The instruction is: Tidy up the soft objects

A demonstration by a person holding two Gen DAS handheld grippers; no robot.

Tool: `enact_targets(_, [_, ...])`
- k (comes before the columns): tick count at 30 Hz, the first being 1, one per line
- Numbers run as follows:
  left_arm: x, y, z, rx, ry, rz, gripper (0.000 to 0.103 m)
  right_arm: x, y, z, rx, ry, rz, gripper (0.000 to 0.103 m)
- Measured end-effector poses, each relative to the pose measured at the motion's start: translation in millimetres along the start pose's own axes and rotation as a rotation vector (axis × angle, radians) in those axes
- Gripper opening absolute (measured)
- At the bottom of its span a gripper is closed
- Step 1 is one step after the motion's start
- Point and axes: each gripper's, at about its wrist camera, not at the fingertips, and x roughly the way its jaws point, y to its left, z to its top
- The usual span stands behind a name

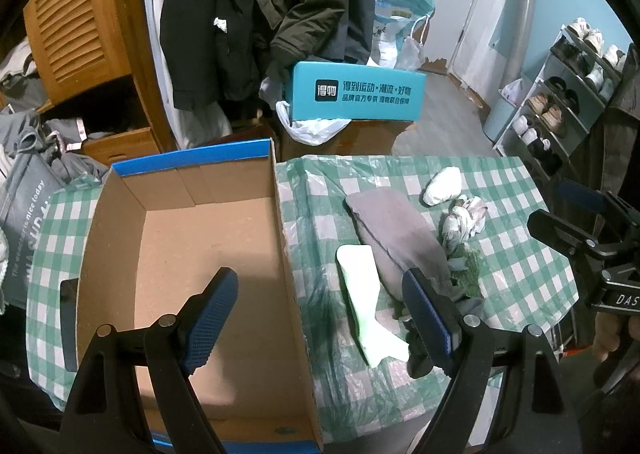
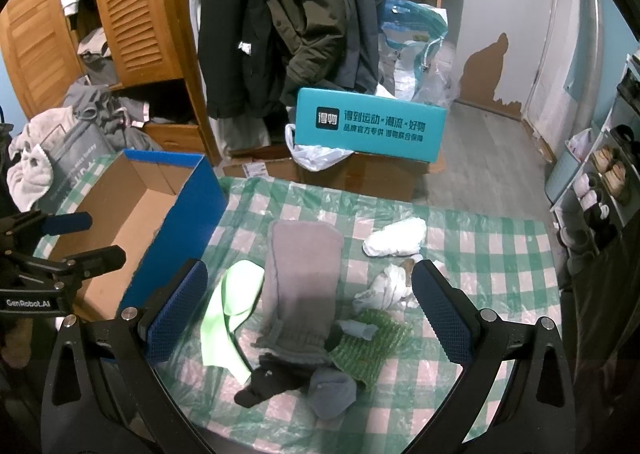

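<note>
An open cardboard box with blue outer walls (image 1: 192, 238) (image 2: 132, 209) stands on the left of a green checked table (image 1: 512, 238) (image 2: 492, 254). Socks lie in a loose pile to its right: a grey one (image 1: 400, 234) (image 2: 298, 278), a light green one (image 1: 366, 302) (image 2: 228, 314), a white one (image 1: 442, 185) (image 2: 396, 240), a knotted white-grey one (image 1: 462, 221) (image 2: 386, 288), a green knit one (image 2: 368, 350), a black one (image 2: 268, 382) and a blue-grey one (image 2: 332, 390). My left gripper (image 1: 320, 318) is open over the box's right wall. My right gripper (image 2: 310, 318) is open above the pile.
A teal shoebox (image 1: 354, 91) (image 2: 370, 125) sits on cartons behind the table. Coats (image 2: 304, 13) hang by a wooden wardrobe (image 1: 80, 33). A shoe rack (image 1: 560, 109) stands at the right. A grey bag and clothes (image 2: 76, 141) lie at the left.
</note>
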Motion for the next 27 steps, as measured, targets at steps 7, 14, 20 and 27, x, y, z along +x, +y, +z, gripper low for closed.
enact_targets(7, [-0.4,0.3,-0.3,0.001,-0.001,0.001,0.086,0.6,0.4,-0.2,-0.001,0.001,0.0,0.101])
enact_targets(14, [0.3,-0.3,-0.5,0.0,0.001,0.001,0.086,1.0,0.2,0.2,0.0,0.004,0.002,0.101])
enact_targets(20, [0.4,-0.9,-0.5,0.003,0.001,0.001,0.086,1.1,0.0,-1.6,0.001,0.005,0.001,0.101])
enact_targets(27, [0.4,-0.9,-0.2,-0.002,0.003,0.002,0.086,1.5,0.1,-1.4,0.002,0.006,0.001,0.101])
